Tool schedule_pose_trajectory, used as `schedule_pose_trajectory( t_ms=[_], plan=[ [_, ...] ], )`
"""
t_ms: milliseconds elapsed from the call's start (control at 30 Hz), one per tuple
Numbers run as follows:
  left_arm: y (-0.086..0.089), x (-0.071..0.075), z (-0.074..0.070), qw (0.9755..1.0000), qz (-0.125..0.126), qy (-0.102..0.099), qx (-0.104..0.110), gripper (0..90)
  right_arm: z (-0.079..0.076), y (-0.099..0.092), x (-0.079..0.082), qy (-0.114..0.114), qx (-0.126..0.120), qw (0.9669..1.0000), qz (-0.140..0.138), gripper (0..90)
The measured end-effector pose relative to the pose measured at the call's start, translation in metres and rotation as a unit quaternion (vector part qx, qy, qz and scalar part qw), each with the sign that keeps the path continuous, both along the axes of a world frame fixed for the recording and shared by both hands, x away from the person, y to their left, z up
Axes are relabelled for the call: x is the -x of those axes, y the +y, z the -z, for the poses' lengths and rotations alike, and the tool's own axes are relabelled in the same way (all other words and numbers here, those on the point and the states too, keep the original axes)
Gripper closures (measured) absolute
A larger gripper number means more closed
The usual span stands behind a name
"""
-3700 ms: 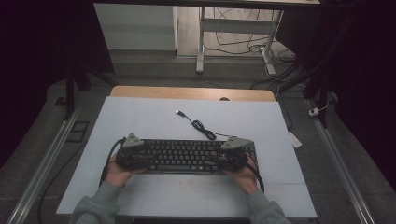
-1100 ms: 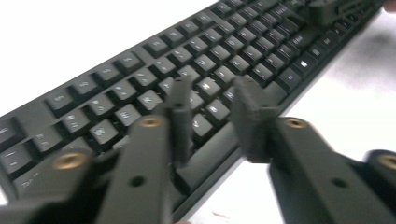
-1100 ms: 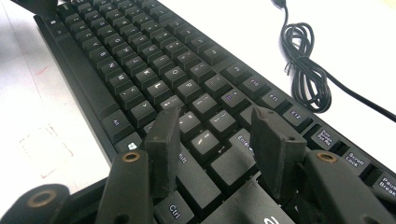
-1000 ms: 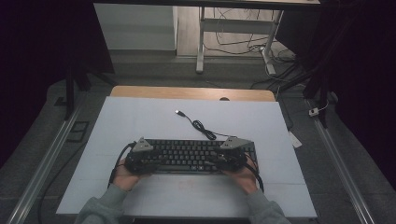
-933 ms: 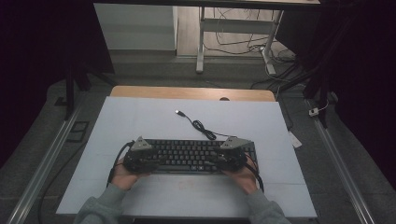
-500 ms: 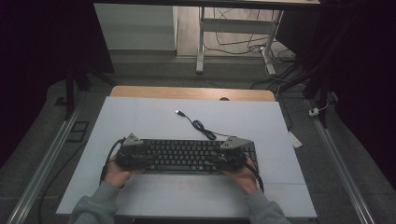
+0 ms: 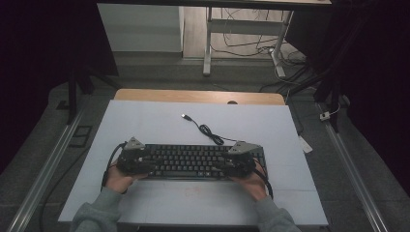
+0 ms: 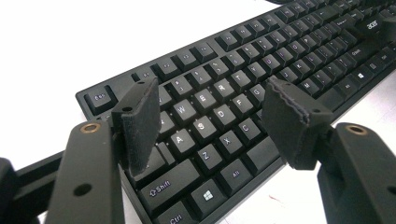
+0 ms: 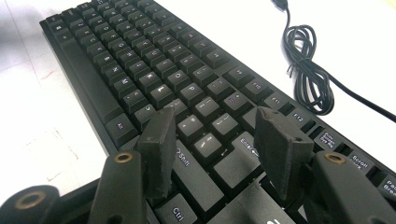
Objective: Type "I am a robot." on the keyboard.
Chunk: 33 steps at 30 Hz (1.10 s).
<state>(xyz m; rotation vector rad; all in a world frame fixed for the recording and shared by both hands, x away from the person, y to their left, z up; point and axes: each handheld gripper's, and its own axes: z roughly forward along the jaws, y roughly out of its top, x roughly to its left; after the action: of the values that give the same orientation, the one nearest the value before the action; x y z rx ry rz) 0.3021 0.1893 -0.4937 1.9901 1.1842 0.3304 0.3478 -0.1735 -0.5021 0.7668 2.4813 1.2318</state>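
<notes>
A black keyboard (image 7: 193, 162) lies across the near half of the white tabletop (image 7: 145, 125). Its coiled cable (image 7: 209, 130) runs back to a USB plug (image 7: 184, 116). My left gripper (image 7: 134, 159) is over the keyboard's left end. In the left gripper view the left gripper (image 8: 210, 93) stands open above the letter keys of the keyboard (image 8: 280, 51); its jaws have just been opening, with no pad pressing on anything. My right gripper (image 7: 240, 162) is over the right end. There the right gripper (image 9: 215, 116) is open over the keys near Enter and Shift on the keyboard (image 9: 140, 60), its jaws also just widened. The cable (image 9: 308, 70) lies beyond.
A wooden strip (image 7: 198, 95) borders the tabletop at the back. Metal rails (image 7: 43, 174) run along both sides on the floor. A small white tag (image 7: 305, 144) hangs at the right edge. A desk frame (image 7: 208, 43) and loose wires stand farther back.
The left hand and its gripper slid a little to the left, from inside the keyboard's left end out to its corner. The right hand kept still.
</notes>
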Motion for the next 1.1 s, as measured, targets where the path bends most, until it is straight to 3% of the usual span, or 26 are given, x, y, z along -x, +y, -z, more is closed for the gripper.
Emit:
schedule_pose_trajectory(
  t_ms=[333,633,867,1100],
  plan=[
    [0.002,-0.001,0.001,1.0,-0.007,-0.002,0.003,37.8,0.001,0.0,0.0,0.003,0.002,1.0,-0.001,49.0],
    [0.003,-0.001,0.002,1.0,-0.001,-0.009,-0.002,46.6,0.002,0.0,-0.001,0.006,0.002,1.0,0.0,49.0],
    [0.003,-0.002,0.006,0.9998,0.006,-0.012,-0.014,63.6,0.002,0.001,-0.001,0.007,0.006,1.0,-0.001,49.0],
    [0.0,-0.004,0.012,0.9995,0.015,0.003,-0.029,85.8,0.003,0.001,-0.002,0.008,0.007,0.9999,-0.001,49.0]
  ],
)
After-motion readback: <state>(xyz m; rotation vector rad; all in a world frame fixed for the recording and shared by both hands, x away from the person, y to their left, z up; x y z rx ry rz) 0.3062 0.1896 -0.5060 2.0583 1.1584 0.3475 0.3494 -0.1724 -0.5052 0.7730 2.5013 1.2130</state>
